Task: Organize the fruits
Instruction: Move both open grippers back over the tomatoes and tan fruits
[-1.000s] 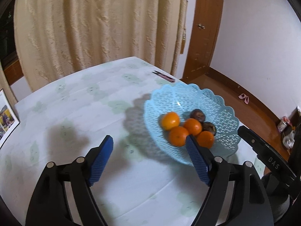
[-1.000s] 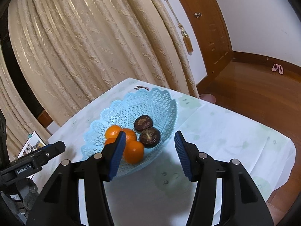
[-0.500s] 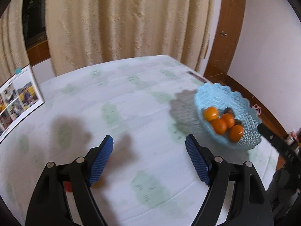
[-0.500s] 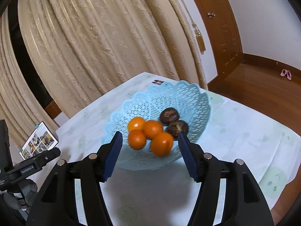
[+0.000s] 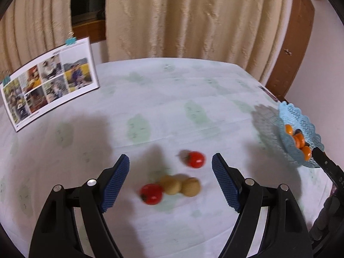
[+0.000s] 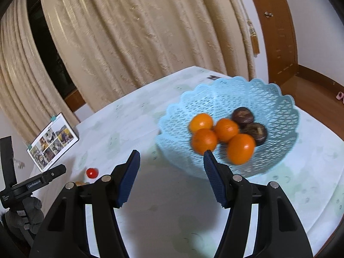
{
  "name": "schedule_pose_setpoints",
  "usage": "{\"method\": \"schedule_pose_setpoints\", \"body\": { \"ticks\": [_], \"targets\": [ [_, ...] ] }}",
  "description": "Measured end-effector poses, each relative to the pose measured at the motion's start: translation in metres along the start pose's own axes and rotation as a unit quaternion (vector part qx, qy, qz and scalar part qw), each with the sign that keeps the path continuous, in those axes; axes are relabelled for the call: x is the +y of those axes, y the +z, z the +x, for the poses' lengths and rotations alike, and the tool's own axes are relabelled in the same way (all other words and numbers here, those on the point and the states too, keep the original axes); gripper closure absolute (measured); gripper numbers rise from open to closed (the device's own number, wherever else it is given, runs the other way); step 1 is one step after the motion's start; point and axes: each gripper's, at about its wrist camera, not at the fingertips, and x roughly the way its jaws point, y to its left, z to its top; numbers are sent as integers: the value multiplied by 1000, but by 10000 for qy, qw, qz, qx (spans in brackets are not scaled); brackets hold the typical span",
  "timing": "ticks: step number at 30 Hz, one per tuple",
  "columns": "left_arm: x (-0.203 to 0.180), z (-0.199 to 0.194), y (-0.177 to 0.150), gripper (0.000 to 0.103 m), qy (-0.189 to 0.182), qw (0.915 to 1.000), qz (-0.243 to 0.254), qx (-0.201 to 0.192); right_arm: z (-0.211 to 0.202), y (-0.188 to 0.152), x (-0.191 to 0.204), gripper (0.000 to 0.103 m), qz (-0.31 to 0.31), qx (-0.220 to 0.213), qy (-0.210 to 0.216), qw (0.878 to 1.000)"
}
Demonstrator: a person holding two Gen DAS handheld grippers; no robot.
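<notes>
Between open left claw (image 5: 170, 181) prongs, tomatoes (image 5: 195, 159)

Left wrist view: rides the left tool (image 5: 171, 172), looks forward and down over the worktop (image 5: 163, 99) toward the curtain (image 5: 193, 17), close above loose red and tan fruits (image 5: 172, 180). Right wrist view: rides the right tool (image 6: 171, 172), angled down, close to the blue basket (image 6: 279, 99). Shared: basket at far right edge of left view (image 5: 301, 116), photo board (image 5: 51, 86) (image 6: 52, 142), red fruit (image 5: 195, 159) (image 6: 92, 173), curtain (image 6: 150, 32), worktop (image 6: 129, 116).
</notes>
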Motion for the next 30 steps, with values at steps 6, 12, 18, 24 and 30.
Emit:
{"method": "schedule_pose_setpoints", "body": {
  "ticks": [6,12,18,24,30],
  "targets": [
    [19,8,-13,24,70,9998,-66,175,11,-3,17,40,-139,140,83,9998],
    [24,19,-24,24,82,9993,-39,349,16,-6,29,40,-298,177,96,9994],
    [26,26,-35,24,85,9988,59,470,17,-7,36,40,-418,138,62,9990],
    [26,29,-38,28,7,9989,106,466,19,-10,50,40,-650,136,116,9977],
    [22,26,-39,50,-228,9985,245,427,23,-14,54,40,-713,228,215,9970]
  ]
}}
